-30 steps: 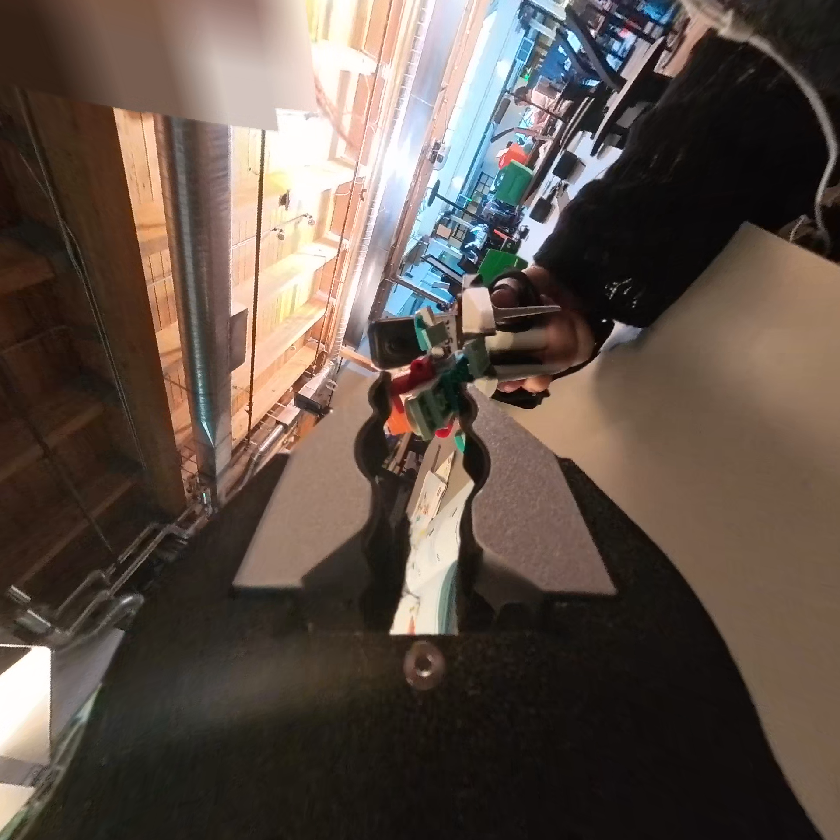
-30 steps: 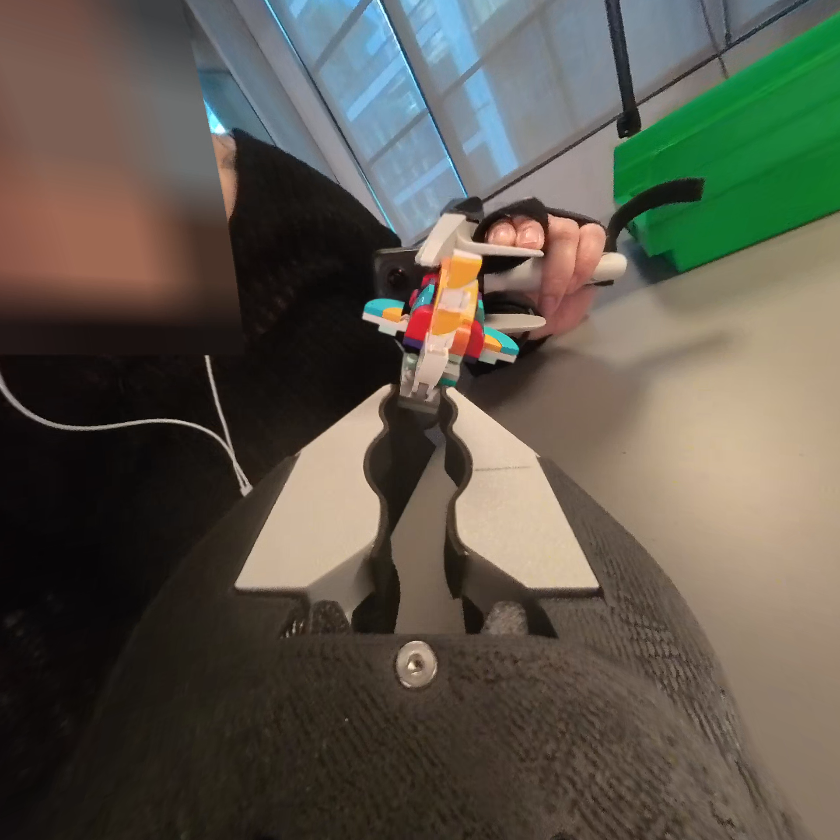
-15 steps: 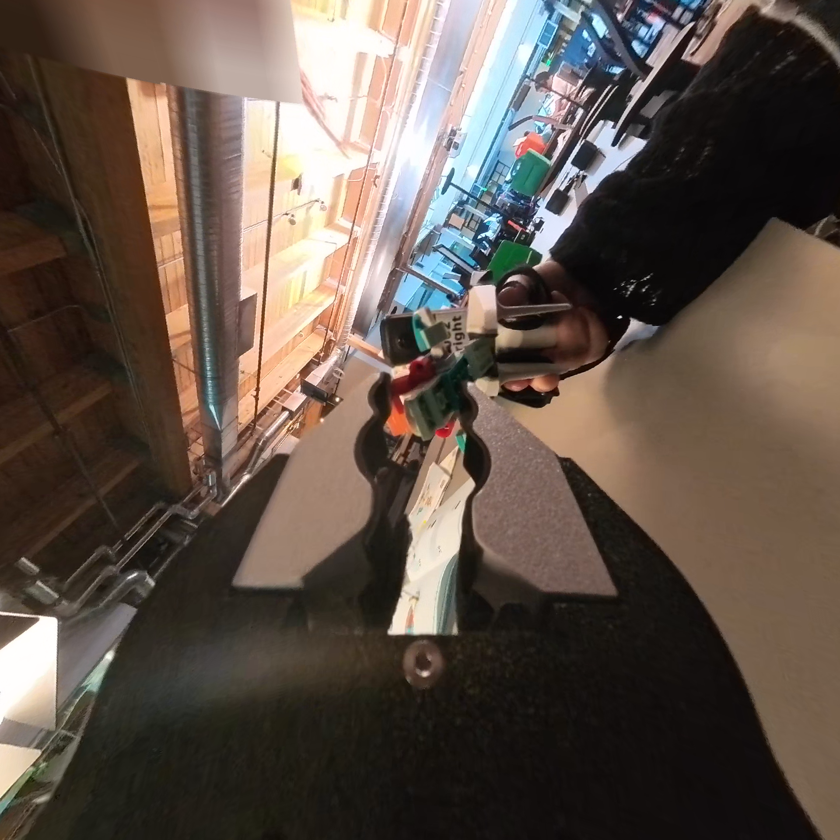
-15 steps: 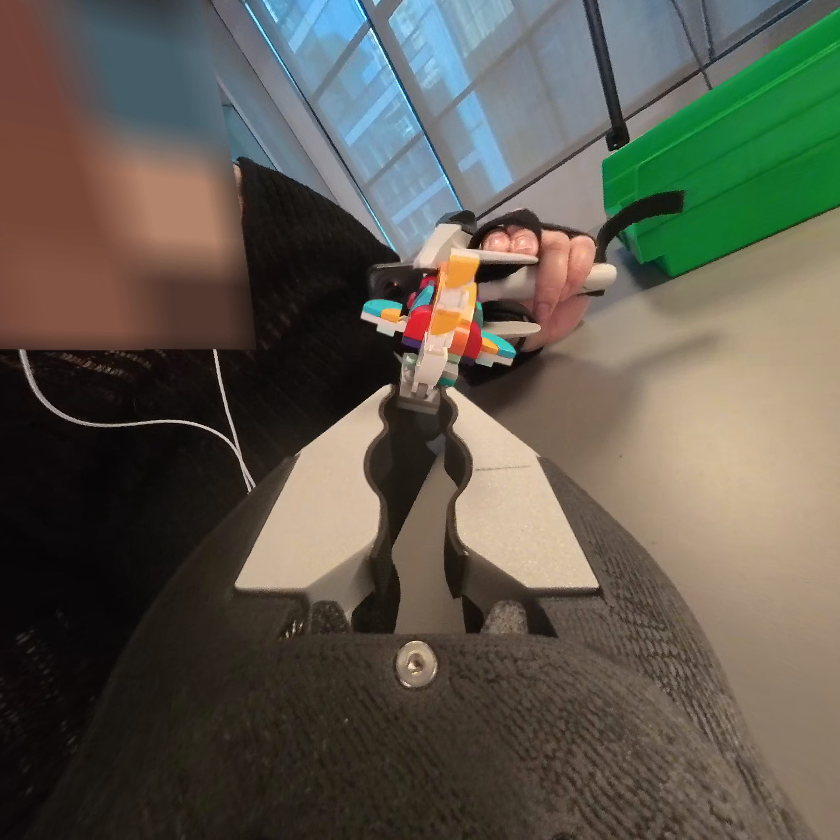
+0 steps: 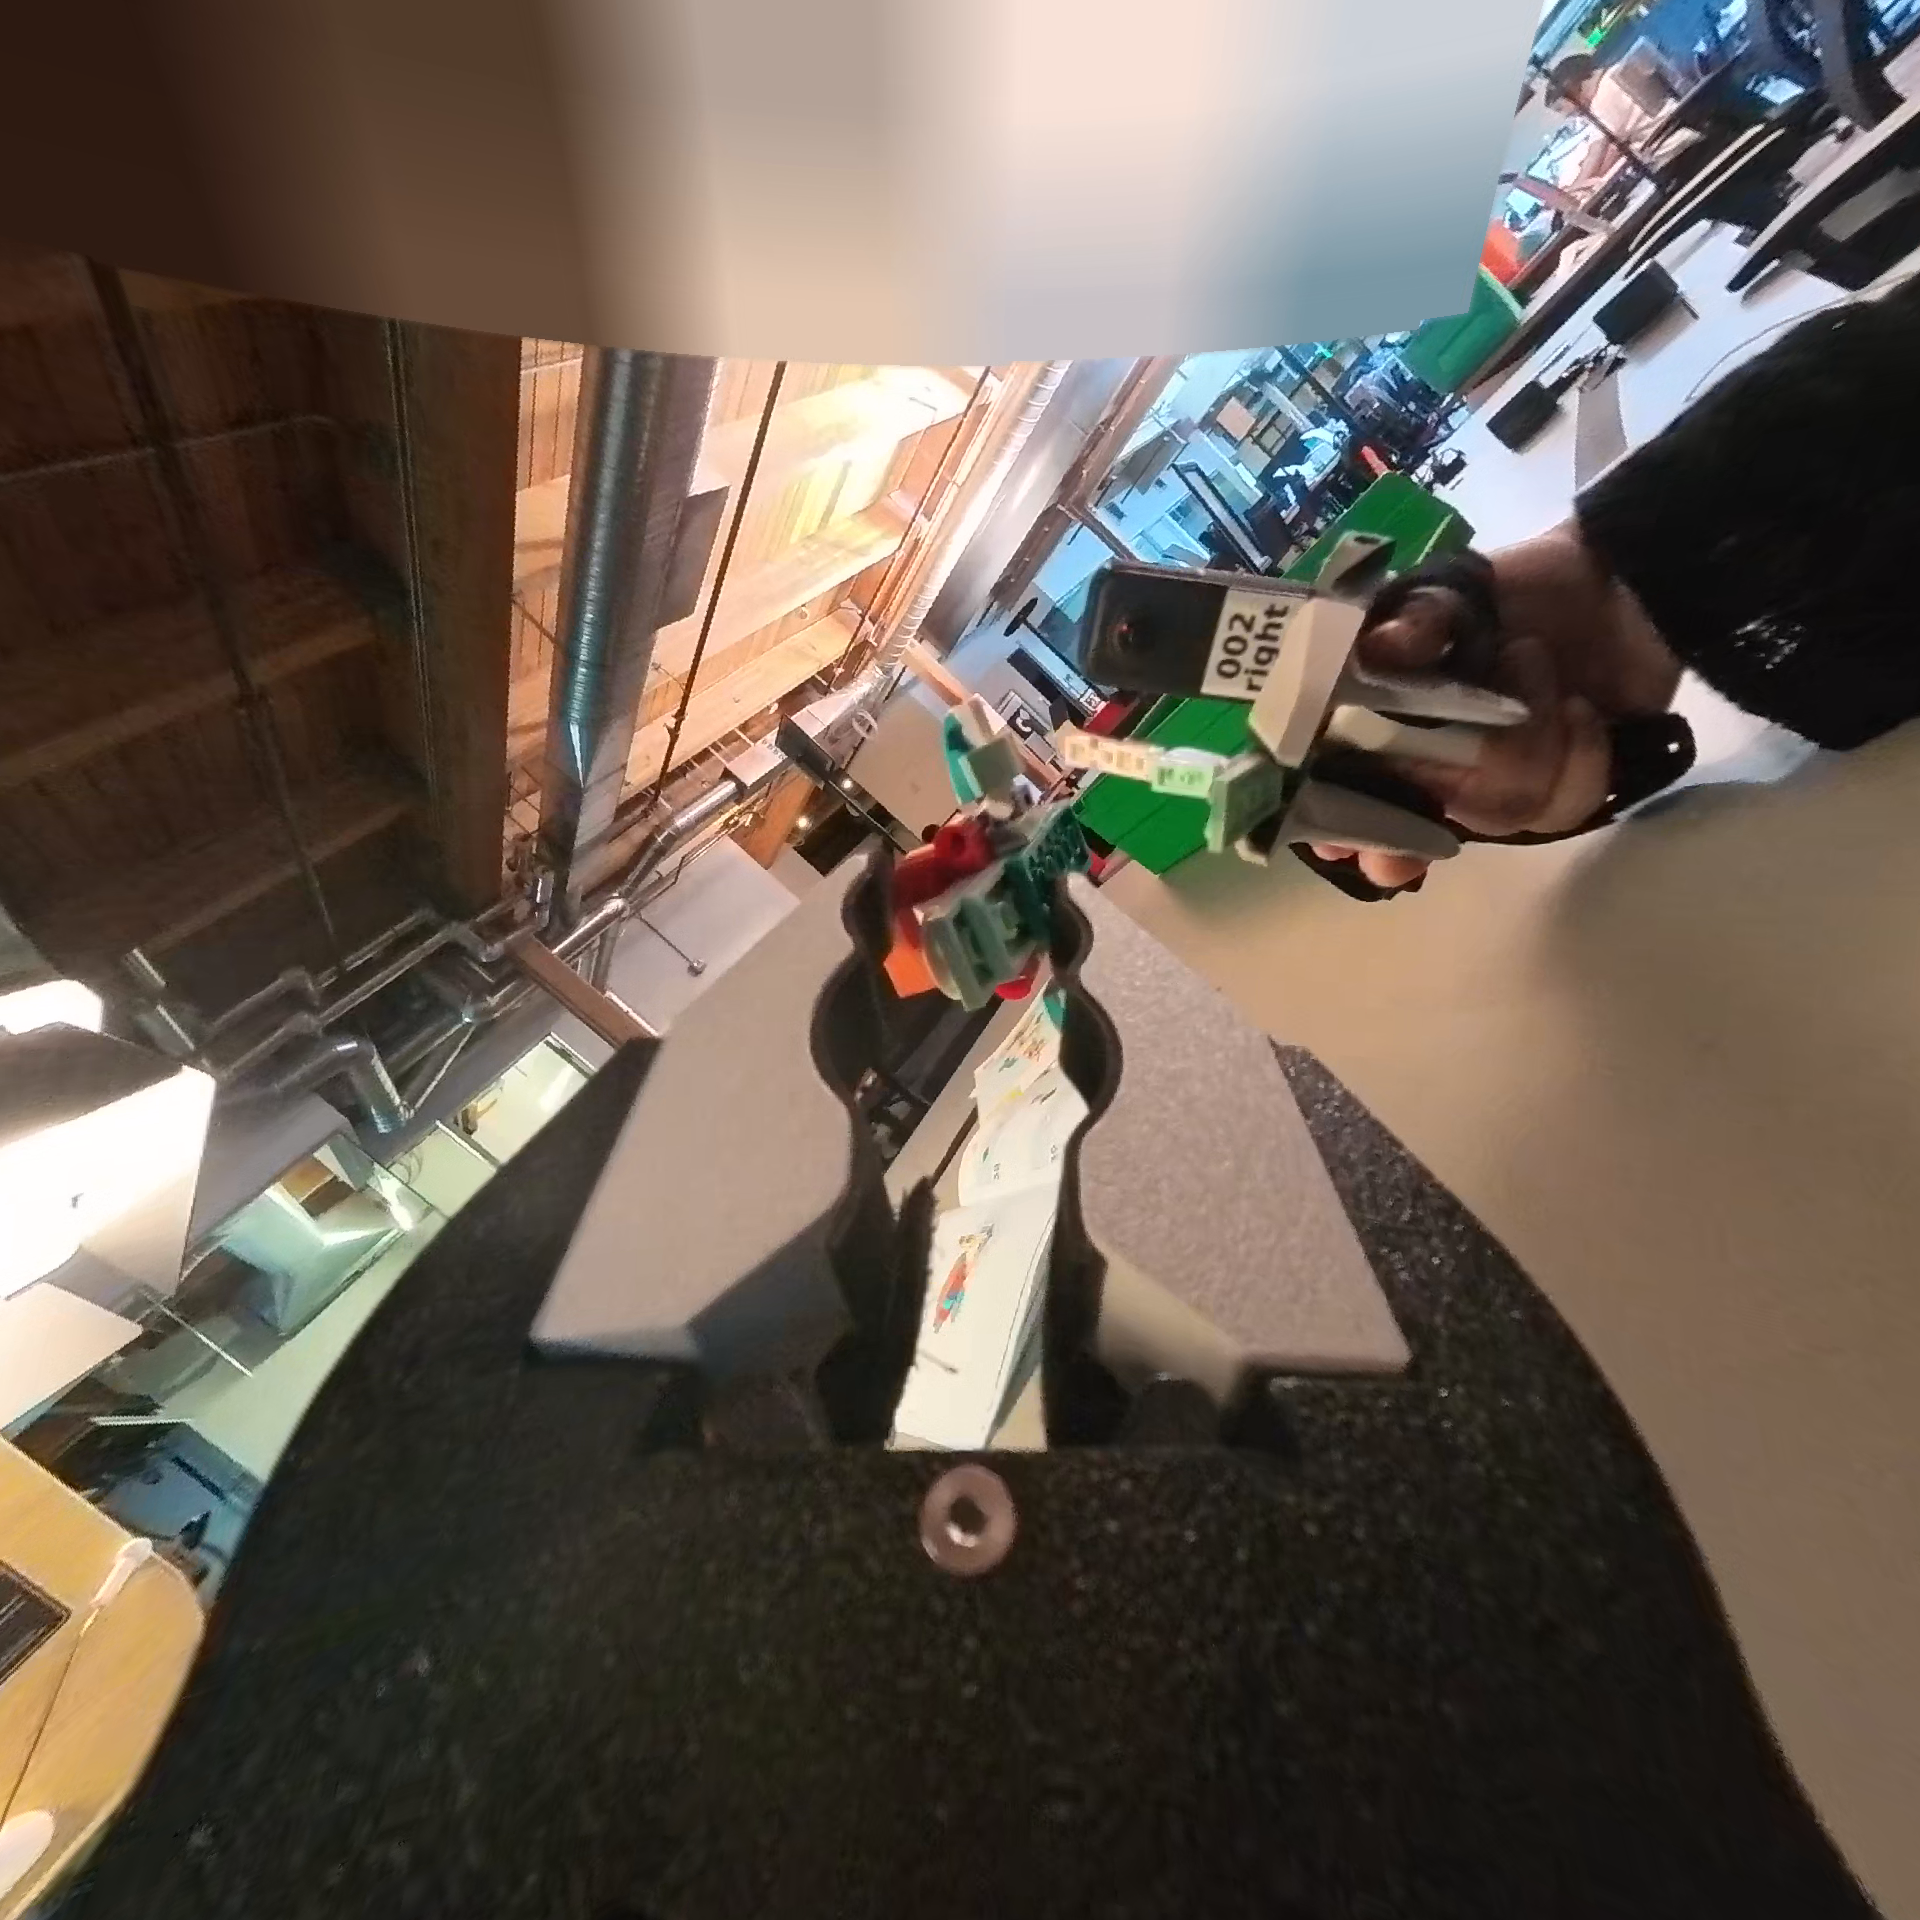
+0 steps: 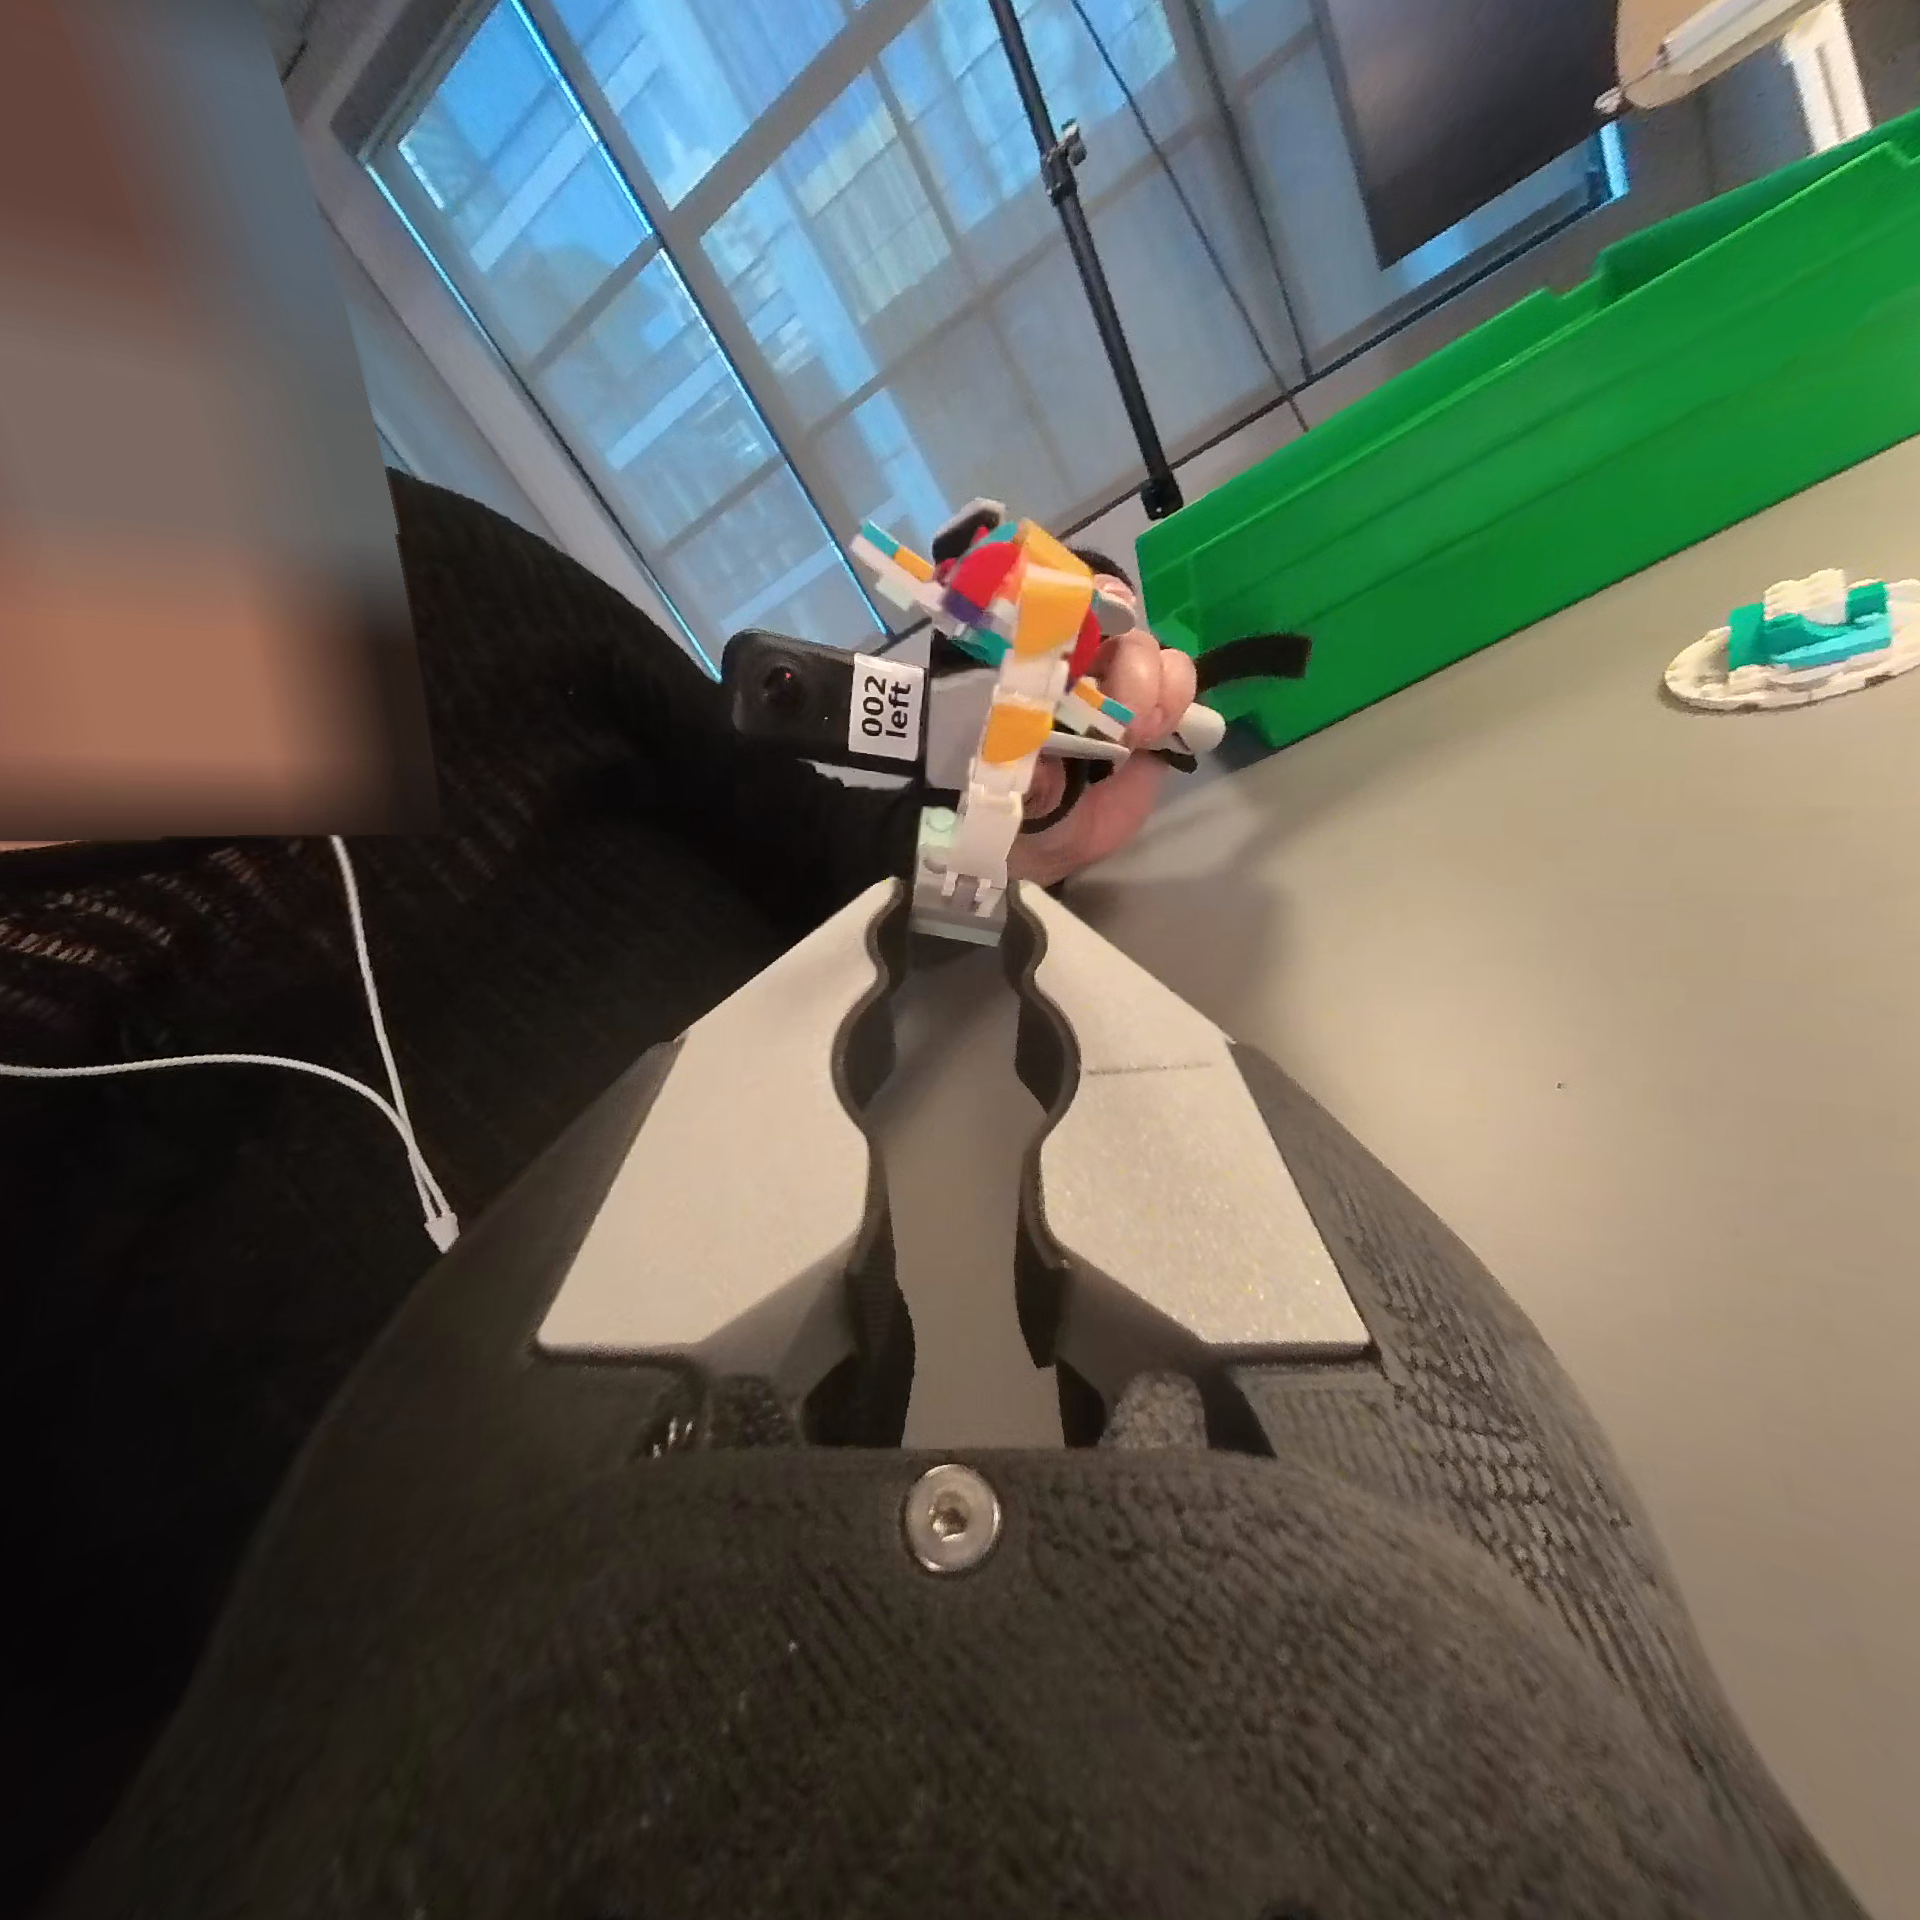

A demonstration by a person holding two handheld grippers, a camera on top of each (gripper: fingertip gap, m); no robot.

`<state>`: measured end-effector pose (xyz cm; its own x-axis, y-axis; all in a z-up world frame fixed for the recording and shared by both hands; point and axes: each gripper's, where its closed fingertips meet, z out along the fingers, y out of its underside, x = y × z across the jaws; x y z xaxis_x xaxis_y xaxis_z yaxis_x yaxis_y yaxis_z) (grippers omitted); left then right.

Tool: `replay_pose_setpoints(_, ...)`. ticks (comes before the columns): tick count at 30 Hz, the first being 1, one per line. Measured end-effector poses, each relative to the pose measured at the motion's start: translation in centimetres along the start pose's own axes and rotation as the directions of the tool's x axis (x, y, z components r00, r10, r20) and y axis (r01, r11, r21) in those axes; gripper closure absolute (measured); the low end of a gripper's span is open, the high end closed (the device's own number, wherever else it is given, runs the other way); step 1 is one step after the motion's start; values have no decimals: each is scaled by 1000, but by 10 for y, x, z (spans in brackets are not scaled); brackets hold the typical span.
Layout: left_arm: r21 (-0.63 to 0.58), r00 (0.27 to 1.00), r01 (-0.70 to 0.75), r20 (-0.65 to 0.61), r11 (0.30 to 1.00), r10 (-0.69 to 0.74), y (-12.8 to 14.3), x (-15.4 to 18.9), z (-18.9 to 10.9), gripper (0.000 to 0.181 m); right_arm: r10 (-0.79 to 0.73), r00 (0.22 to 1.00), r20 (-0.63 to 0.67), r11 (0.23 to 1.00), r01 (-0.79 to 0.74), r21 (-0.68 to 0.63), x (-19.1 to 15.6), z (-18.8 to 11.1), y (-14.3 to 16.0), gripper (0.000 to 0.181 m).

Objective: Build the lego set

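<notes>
A green bin [image 6: 1558,499] stood on the tabletop [image 6: 1507,1039], near a small sub-build [image 6: 1808,644]. Above, both grippers gripped one lego model [image 6: 1013,665]: left gripper [image 5: 971,920] clenching its body, right gripper [image 6: 956,914] its white arm, seemingly bracing it for assembly.

This looks like a converted industrial office or lab: timber ceiling [image 5: 260,582], bare metal duct [image 5: 603,582], rows of desks [image 5: 1299,447] far off, tall gridded windows [image 6: 727,312], green bins [image 6: 1507,499] on a grey table [image 6: 1455,987].

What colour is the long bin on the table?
Bright green bin; the right wrist view shows it best.
</notes>
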<state>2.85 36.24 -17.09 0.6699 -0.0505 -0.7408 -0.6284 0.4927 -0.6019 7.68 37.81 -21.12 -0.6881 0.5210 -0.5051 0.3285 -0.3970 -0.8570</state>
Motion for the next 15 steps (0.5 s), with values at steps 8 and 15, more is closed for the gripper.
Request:
replay_pose_setpoints(8,8,999,-33,-1,999,33,-4,4,1,155,0,999,-32,1000,1,18,6,0,-1,165)
replay_pose_setpoints(15,-13,998,-49,49,999,50,-1,-5,-1,154,5,999,-52,1000,-5,19,11,2,1,165)
